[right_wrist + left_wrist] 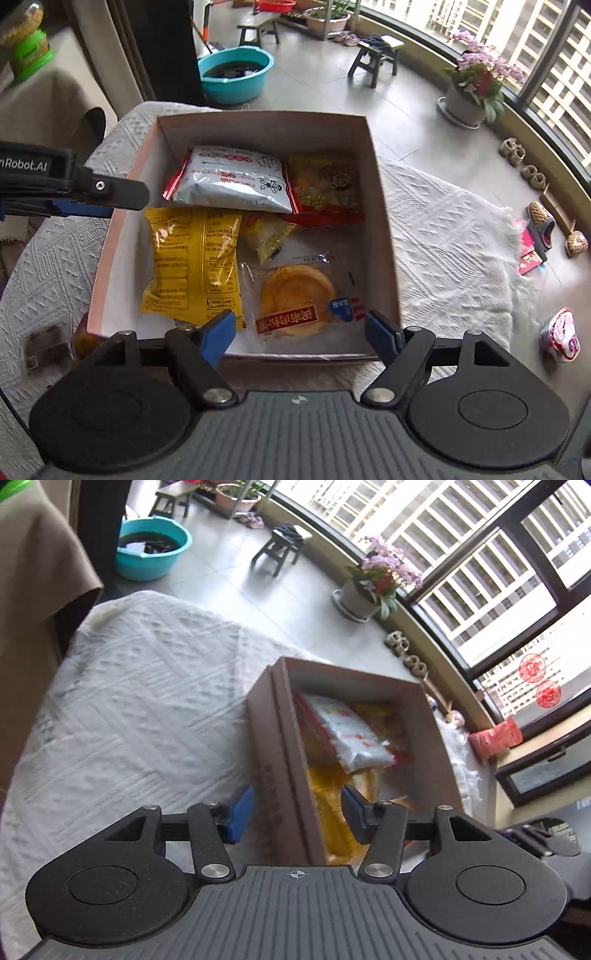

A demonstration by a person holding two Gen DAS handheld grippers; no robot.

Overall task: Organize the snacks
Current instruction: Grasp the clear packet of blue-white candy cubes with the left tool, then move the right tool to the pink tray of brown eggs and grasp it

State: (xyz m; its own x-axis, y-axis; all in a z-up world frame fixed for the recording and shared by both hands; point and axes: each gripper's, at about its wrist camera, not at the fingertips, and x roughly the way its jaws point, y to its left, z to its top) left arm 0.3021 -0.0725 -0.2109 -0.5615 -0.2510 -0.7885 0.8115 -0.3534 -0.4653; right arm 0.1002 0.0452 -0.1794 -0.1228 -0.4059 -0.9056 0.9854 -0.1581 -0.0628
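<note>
A cardboard box [384, 236] stands on a white cloth and holds several snack packs: a white pack [229, 181], a yellow bag [192, 266], a clear-wrapped round pastry [295, 299], a small yellow packet [266, 236] and a red-yellow pack [325, 188]. My right gripper [299, 332] is open and empty, just above the box's near edge over the pastry. My left gripper [295, 812] is open, its fingers astride the box's left wall [280, 760]; it also shows in the right wrist view [110, 192]. The white pack [343, 734] shows inside the box.
A small dark snack packet [44, 347] lies on the cloth left of the box. A red-white packet [561, 336] lies at the cloth's right edge. On the floor beyond stand a teal basin [236, 74], stools [376, 55] and a flower pot [469, 99].
</note>
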